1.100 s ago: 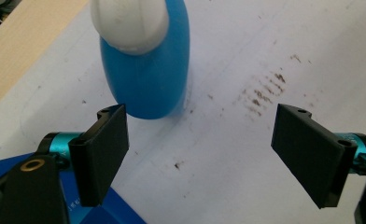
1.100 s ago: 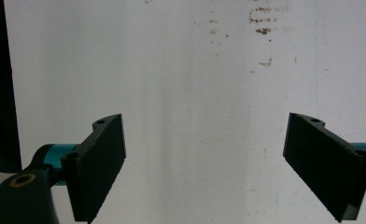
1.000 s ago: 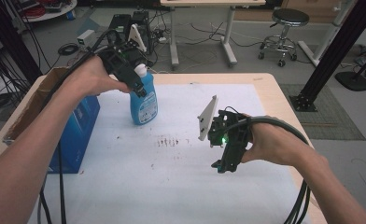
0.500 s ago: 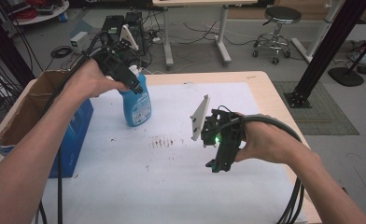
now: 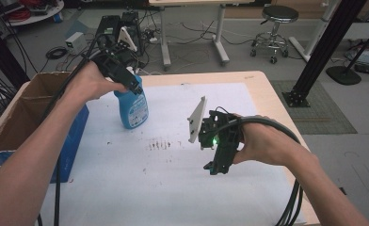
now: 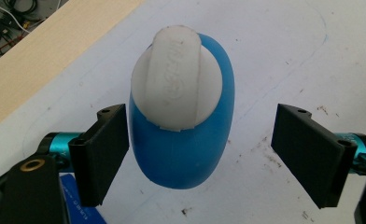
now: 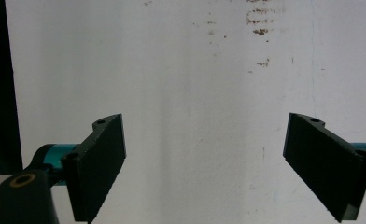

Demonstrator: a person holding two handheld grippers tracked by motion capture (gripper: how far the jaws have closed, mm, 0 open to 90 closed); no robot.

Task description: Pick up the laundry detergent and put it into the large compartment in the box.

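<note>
On the white mat (image 5: 173,179), a blue bottle (image 6: 181,135) stands between spread fingers (image 6: 102,158).

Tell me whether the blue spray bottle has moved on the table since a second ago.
No. The blue spray bottle stands at the same spot beside the cardboard box, behind the brown stains.
</note>
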